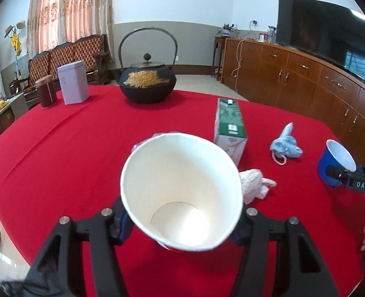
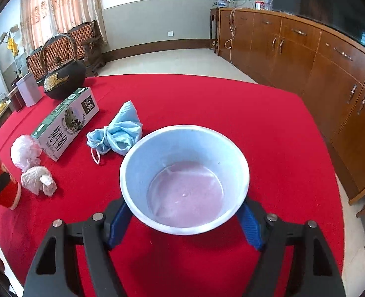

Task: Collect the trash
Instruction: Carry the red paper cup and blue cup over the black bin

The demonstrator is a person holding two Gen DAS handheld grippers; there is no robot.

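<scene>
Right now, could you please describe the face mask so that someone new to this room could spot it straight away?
On the red tablecloth, find the long green-and-white carton lying on its side in front of the black kettle. The face mask lies crumpled just right of that carton. It is the only pale blue item, with a white ear loop trailing out, unlike the pinkish-white wads nearby.

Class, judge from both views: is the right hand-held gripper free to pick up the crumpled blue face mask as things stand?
Probably not yet: the right hand-held gripper has a blue cup between its fingers. The face mask lies uncovered just beyond on the red cloth.
</scene>
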